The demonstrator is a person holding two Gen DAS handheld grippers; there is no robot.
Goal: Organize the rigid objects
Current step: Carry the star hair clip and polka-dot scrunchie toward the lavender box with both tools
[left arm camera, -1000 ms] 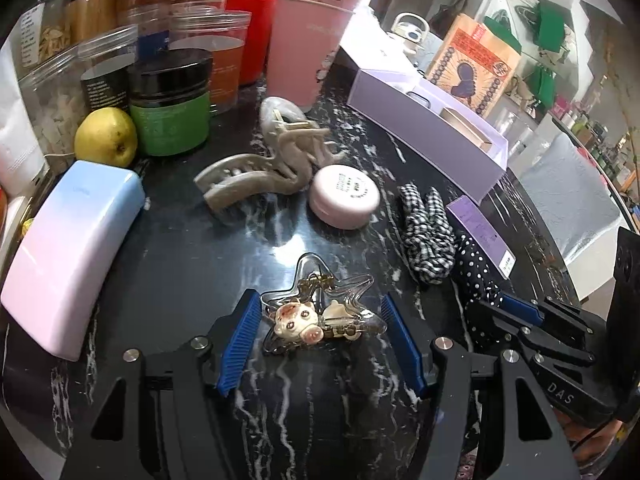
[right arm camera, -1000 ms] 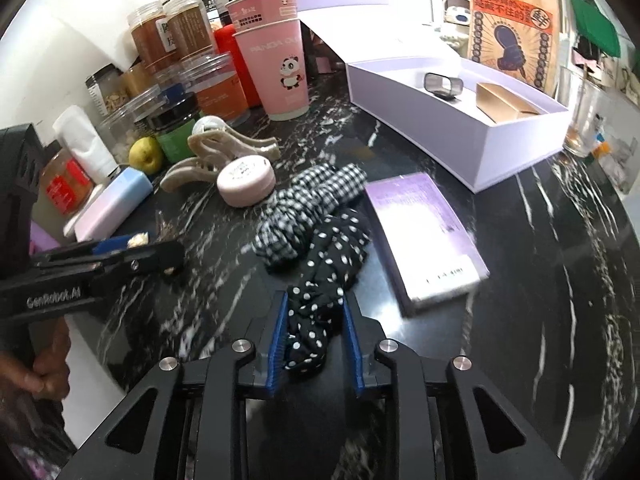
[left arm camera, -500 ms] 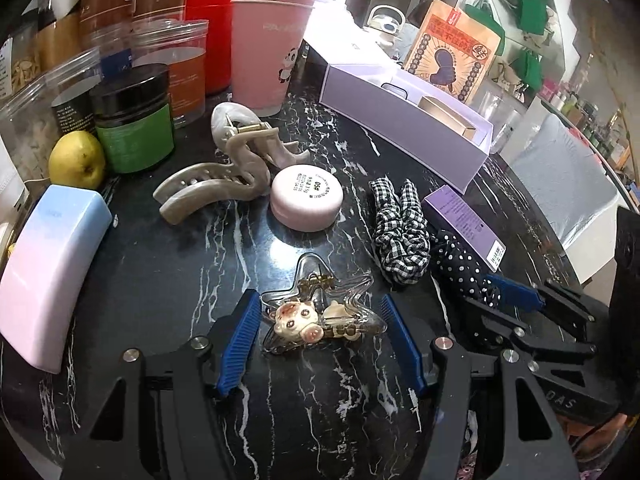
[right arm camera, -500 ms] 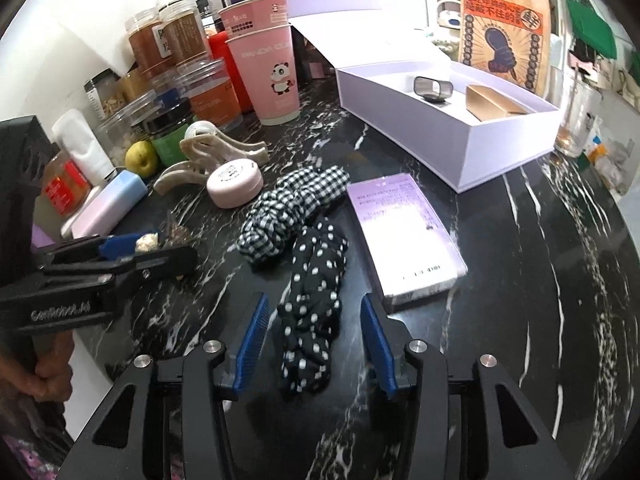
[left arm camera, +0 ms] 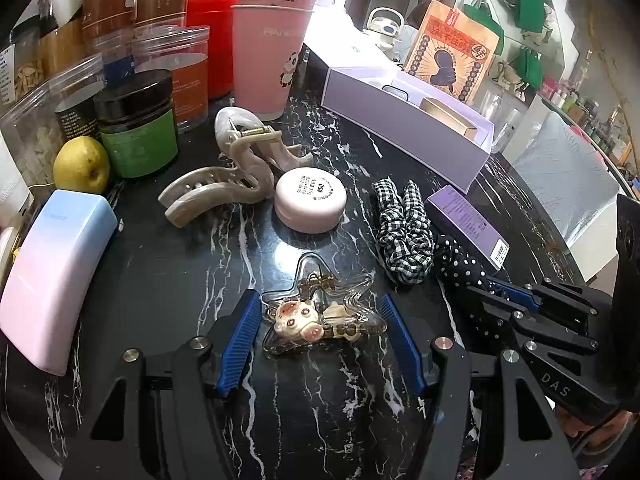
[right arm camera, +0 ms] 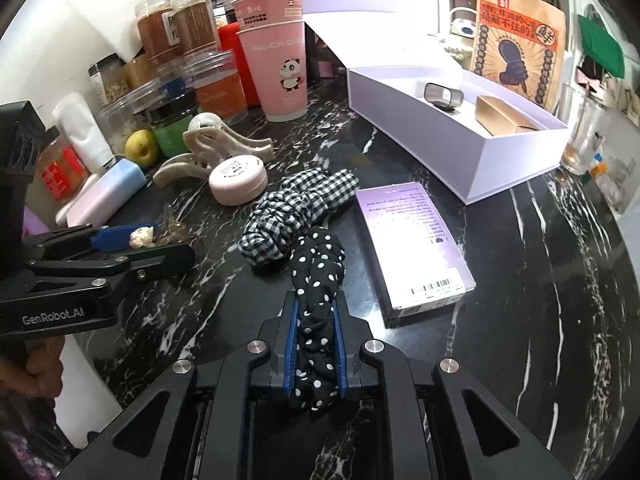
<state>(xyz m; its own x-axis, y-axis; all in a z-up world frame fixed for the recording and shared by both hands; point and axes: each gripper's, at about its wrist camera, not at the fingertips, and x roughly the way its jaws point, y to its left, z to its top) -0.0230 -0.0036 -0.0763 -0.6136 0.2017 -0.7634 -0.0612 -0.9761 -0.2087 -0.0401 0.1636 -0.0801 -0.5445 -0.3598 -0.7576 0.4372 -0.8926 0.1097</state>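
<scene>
My left gripper (left arm camera: 320,324) is open, its blue pads either side of a clear star-shaped hair clip with a small pig charm (left arm camera: 316,318) lying on the black marble counter (left arm camera: 160,272). My right gripper (right arm camera: 316,336) is shut on the black polka-dot scrunchie (right arm camera: 318,280), which also shows in the left wrist view (left arm camera: 460,264). A checked scrunchie (right arm camera: 296,208), a round pink compact (right arm camera: 239,178), a beige claw clip (right arm camera: 208,152) and a flat purple box (right arm camera: 412,240) lie nearby. An open lilac box (right arm camera: 460,120) stands behind them.
Pink paper cups (right arm camera: 280,60), jars (left arm camera: 136,124), a red canister (left arm camera: 212,36) and a yellow fruit (left arm camera: 82,166) crowd the back left. A pastel blue-pink case (left arm camera: 52,280) lies at the left. A glass (right arm camera: 584,136) stands at the right, near the counter's edge.
My right gripper, open around the polka-dot scrunchie half a second ago, has closed on it. The left gripper has stayed open around the star clip, drawing back slightly.
</scene>
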